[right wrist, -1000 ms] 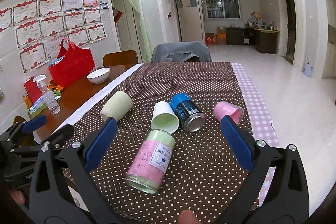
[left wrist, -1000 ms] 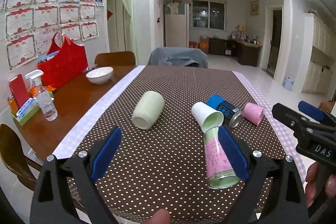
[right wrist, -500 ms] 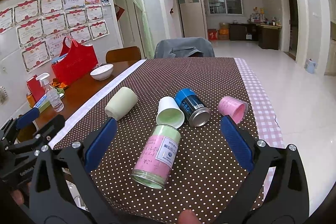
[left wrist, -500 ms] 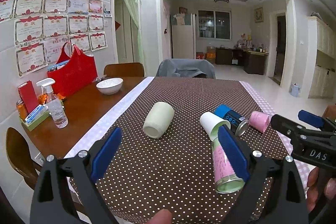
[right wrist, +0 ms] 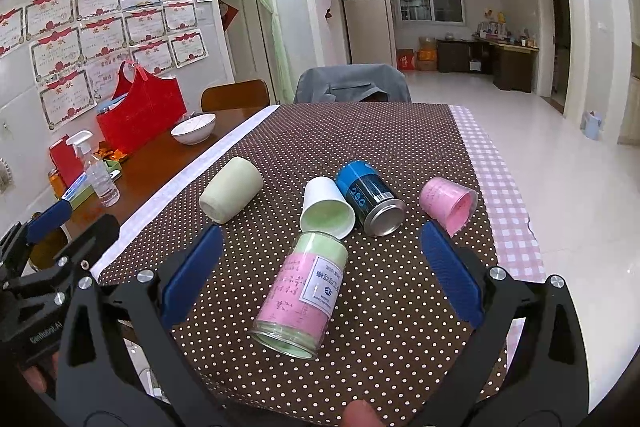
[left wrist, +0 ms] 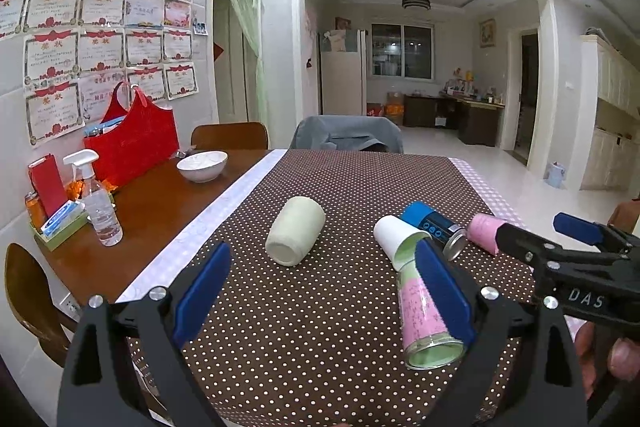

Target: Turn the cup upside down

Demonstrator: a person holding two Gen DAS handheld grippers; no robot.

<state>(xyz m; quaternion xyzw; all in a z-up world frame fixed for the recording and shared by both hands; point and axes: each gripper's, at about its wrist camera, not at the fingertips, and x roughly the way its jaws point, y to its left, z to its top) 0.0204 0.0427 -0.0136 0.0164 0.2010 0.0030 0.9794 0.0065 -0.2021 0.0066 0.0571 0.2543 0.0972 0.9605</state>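
Observation:
Several cups lie on their sides on the brown dotted tablecloth (left wrist: pixel 328 311): a pale green cup (left wrist: pixel 295 235) (right wrist: pixel 231 189), a white paper cup (left wrist: pixel 396 235) (right wrist: pixel 326 207), a blue can (left wrist: pixel 434 227) (right wrist: pixel 370 199), a small pink cup (left wrist: pixel 482 233) (right wrist: pixel 449 201) and a pink-labelled glass jar (left wrist: pixel 426 323) (right wrist: pixel 302 291). My left gripper (left wrist: pixel 322 299) is open and empty above the near table edge. My right gripper (right wrist: pixel 320 275) is open and empty, with the jar between its fingers' line of sight.
A white bowl (left wrist: pixel 202 165), a red bag (left wrist: pixel 132 141), a spray bottle (left wrist: pixel 100 203) and a box of small items stand on the bare wood at the left. Chairs stand at the far end (left wrist: pixel 346 135) and at the left.
Both grippers have drawn back and tilted up a little; the cups sit lower and farther in view. Nothing on the table has moved.

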